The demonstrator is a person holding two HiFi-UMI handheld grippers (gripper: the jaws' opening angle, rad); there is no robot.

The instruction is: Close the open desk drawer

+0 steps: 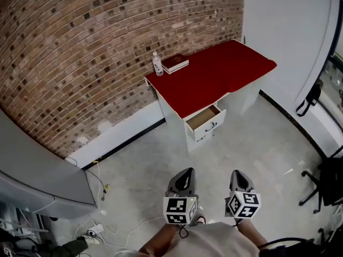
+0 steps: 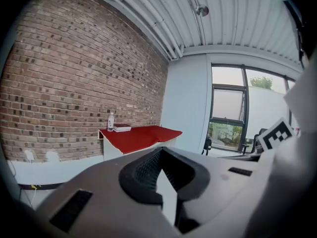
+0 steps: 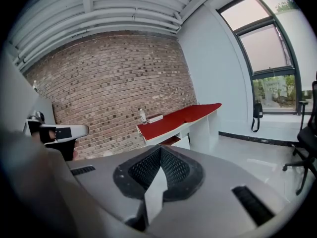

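1. The desk [image 1: 220,74], white with a red top, stands against the brick wall [image 1: 80,47] in the upper centre of the head view. A clear bottle [image 1: 157,64] and a book [image 1: 175,63] sit just beside each other at its far left corner.
2. The drawer [image 1: 206,125], the thing the task concerns, hangs under the near left edge of the desk. It is pulled out, showing its brown inside, and a dark handle sits on its white front.
3. The left tool [image 1: 185,173] appears at the bottom centre of the head view, and the right tool [image 1: 238,174] just to its right. Both are held low in front of the person and point toward the desk.
4. In each gripper view the two dark pads meet at their tips with nothing between them. Both tools are therefore closed and empty.
5. A wide stretch of pale floor [image 1: 161,154] lies between the tools and the drawer, so they are well apart. Cables [image 1: 102,186] trail along the floor at lower left, clear of the straight path to the desk.
6. Step in hand, as judged: the approach. The drawer is untouched and the closing has not begun.
7. The next move calls for walking up to the desk and bringing one tool against the drawer front. A level push toward the desk body would then seat the drawer. A closed tool appears suited to this, since no grip is needed.
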